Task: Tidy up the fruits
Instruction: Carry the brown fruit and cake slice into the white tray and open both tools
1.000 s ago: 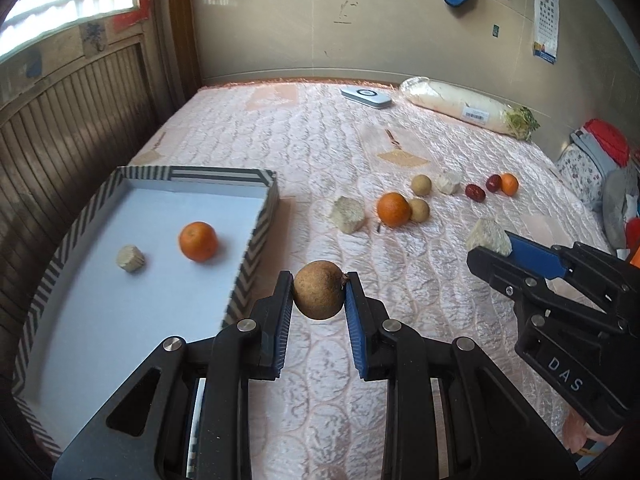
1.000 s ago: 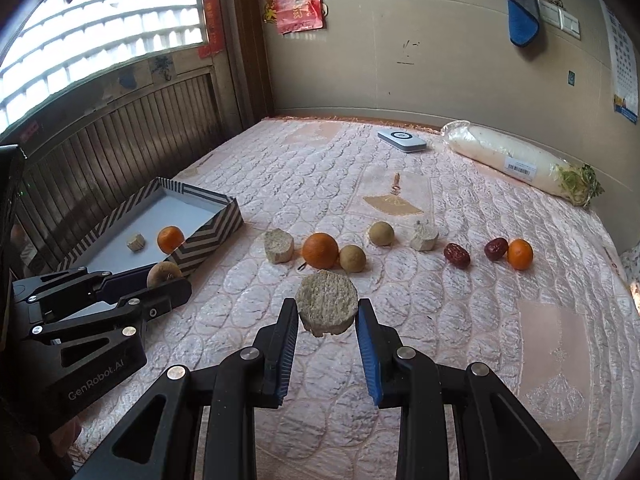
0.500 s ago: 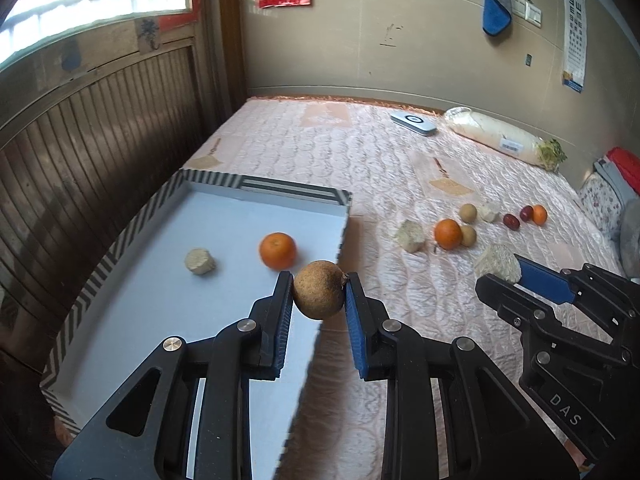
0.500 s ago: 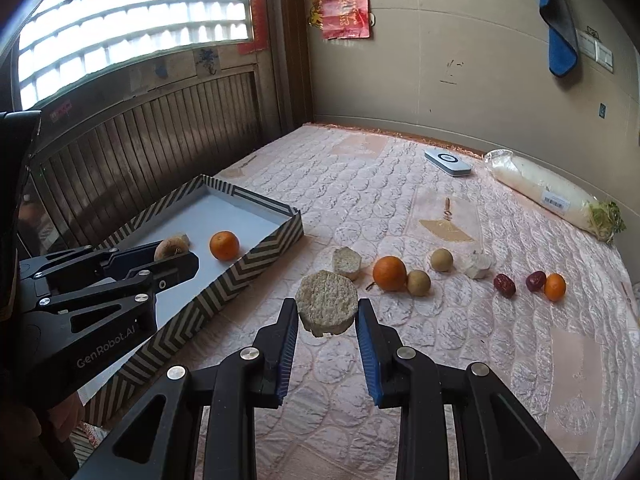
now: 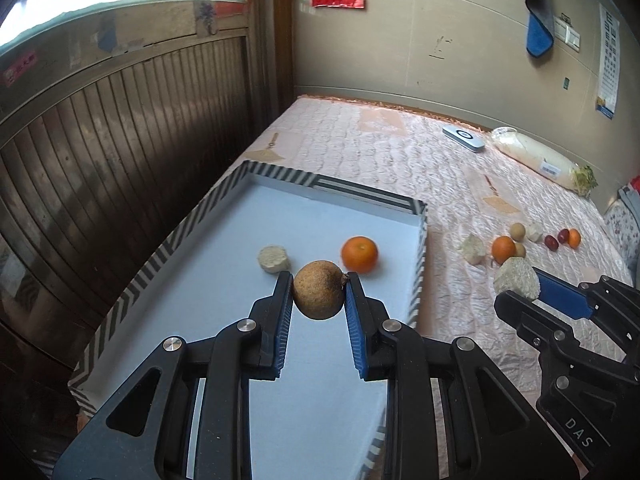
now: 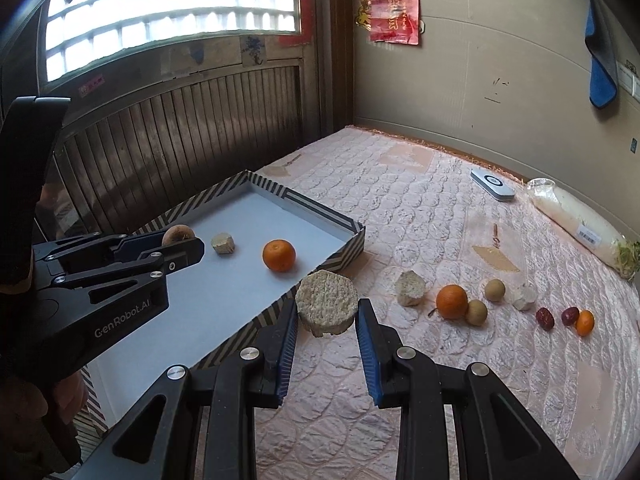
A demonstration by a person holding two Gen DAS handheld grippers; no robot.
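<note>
Now the brown round fruit (image 5: 319, 295) sits clenched between the pads of the left tongs (image 5: 318, 300), above the pale floor of the striped tray (image 5: 280, 174), probably so that it can be let down there. Just beyond these tongs an orange (image 5: 359, 254) and a pale cut chunk (image 5: 273, 258) lie already in the tray. To their right, the right tongs (image 6: 326, 312) grip a rough pale disc (image 6: 327, 302) by its sides, above the near wall of the tray and not yet over the floor. Further right, on the quilted bed (image 6: 400, 200), more fruits (image 6: 451, 302) wait in a loose row, well apart from the tray.
</note>
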